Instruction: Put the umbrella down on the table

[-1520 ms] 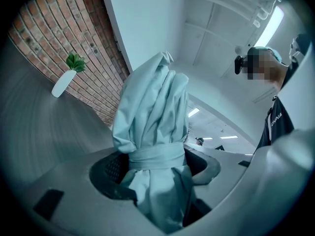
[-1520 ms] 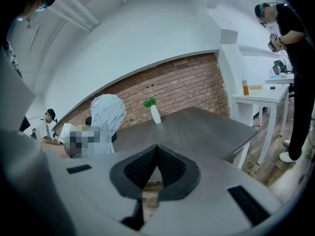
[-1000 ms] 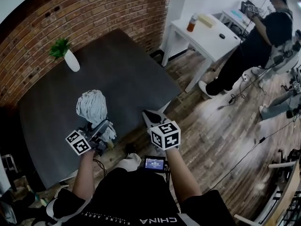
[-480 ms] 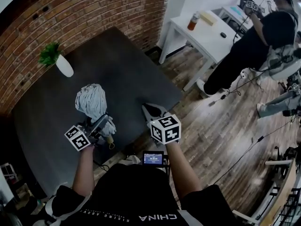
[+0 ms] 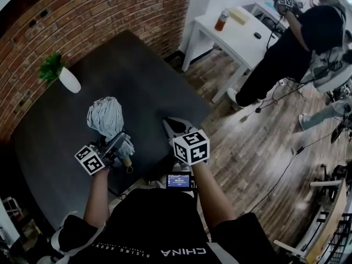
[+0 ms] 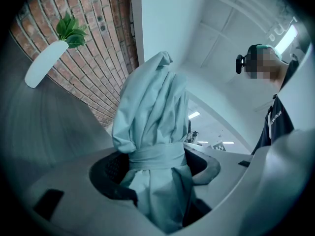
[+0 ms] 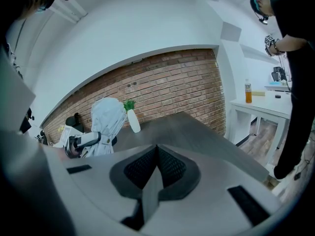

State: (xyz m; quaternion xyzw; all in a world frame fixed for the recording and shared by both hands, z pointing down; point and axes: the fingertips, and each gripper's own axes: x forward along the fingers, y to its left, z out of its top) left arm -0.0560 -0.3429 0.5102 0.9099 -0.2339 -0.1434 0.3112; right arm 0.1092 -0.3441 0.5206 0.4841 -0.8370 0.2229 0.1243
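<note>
I've got my left hand-held gripper (image 5: 117,145) (image 6: 157,183) clamped on the folded pale umbrella (image 5: 105,117) (image 6: 153,117) at its strap, jaws wide around the bundle. The canopy juts past the tips, over the near part of the dark counter (image 5: 140,73). My right hand-held gripper (image 5: 175,128) (image 7: 156,170) hangs just beside it, jaws pressed together and empty.

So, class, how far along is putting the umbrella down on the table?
Done: the left gripper is clamped on the folded umbrella. In hand: it is held over the table. Left: lowering it onto the table and letting go. The right gripper is shut, empty.
</note>
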